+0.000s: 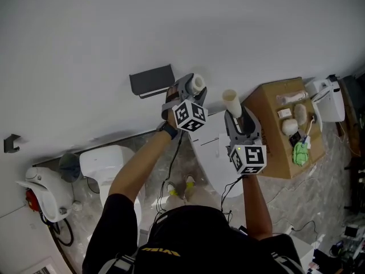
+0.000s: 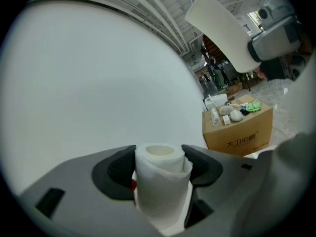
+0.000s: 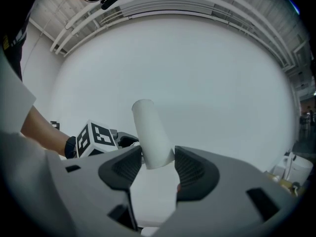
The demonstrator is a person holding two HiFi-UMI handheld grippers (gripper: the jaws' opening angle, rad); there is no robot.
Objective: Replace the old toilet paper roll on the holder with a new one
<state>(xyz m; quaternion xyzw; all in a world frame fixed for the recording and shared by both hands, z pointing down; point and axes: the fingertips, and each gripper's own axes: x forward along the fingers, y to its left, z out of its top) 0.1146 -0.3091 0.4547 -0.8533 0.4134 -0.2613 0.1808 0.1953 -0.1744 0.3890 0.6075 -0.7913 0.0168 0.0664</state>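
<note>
White wall (image 1: 171, 27) fills the upper head view, and a cardboard box (image 1: 268, 138) of oddments stands at 3 o'clock of the right gripper (image 1: 236, 117). The dark grey holder (image 1: 151, 80) is fixed to the wall at 9 o'clock of the left gripper (image 1: 194, 90), close by yet apart from it. That gripper's jaws are partway closed on a thin paper roll (image 1: 198, 83), gripped across its sides with the hollow end showing. The right gripper's jaws stand narrower, clamped on the foot of a bare tube (image 1: 230, 100) that sticks out past them. The tube looks like the spent core and the papered roll the 1 to mount, so the step is probably loading the holder. To do it well, hold the 2 grippers clear of each other, line the roll's bore up with the holder's bar, which cannot be made out from here, and squeeze lightly so the core stays round.
</note>
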